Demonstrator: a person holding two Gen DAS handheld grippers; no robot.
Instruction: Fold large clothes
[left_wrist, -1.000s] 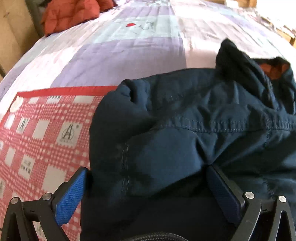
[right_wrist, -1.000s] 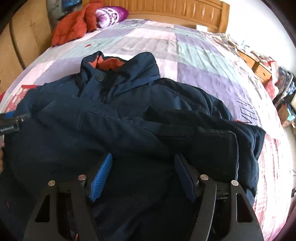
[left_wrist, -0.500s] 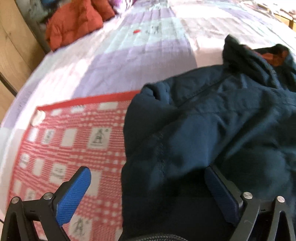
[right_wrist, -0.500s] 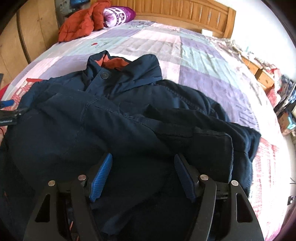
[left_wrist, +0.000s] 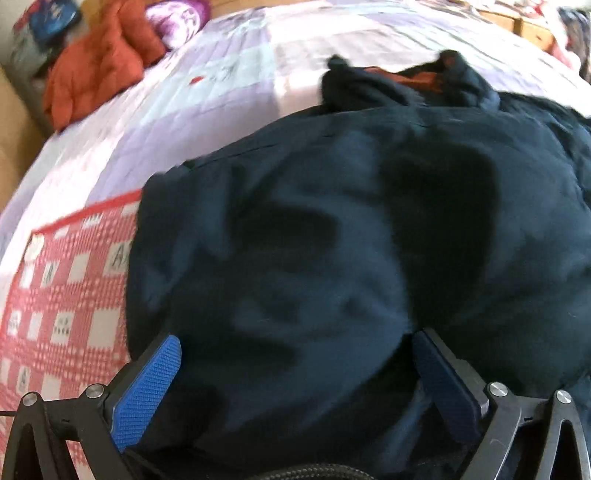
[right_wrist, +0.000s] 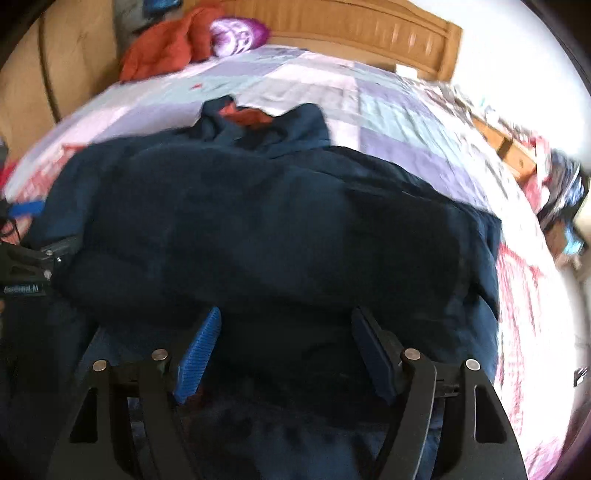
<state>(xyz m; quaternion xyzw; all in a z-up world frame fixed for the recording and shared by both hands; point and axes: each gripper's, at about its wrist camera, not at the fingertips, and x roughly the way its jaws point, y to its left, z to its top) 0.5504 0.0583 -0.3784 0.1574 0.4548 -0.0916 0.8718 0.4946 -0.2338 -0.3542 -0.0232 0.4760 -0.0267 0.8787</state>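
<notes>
A dark navy padded jacket (left_wrist: 332, 221) lies on the bed, its collar with orange lining (left_wrist: 417, 79) at the far end. My left gripper (left_wrist: 297, 338) grips a thick bundle of the jacket's lower part near its left edge, and the fabric bulges over the blue pads (left_wrist: 147, 387). In the right wrist view the jacket (right_wrist: 277, 221) fills the middle and the collar (right_wrist: 251, 116) lies beyond. My right gripper (right_wrist: 288, 312) holds a thick fold the same way. The left gripper's black frame (right_wrist: 33, 254) shows at that view's left edge. Both views are motion-blurred.
A lilac patchwork quilt (left_wrist: 221, 92) covers the bed, with a red checked cloth (left_wrist: 55, 295) under the jacket's left side. An orange jacket (right_wrist: 162, 48) and a purple pillow (right_wrist: 238, 35) lie by the wooden headboard (right_wrist: 369, 40). A wooden cabinet (right_wrist: 509, 151) and clutter stand to the right.
Both grippers have moved forward toward the collar, carrying the jacket's lower part with them. The raised fold now covers the chest and the folded sleeve.
</notes>
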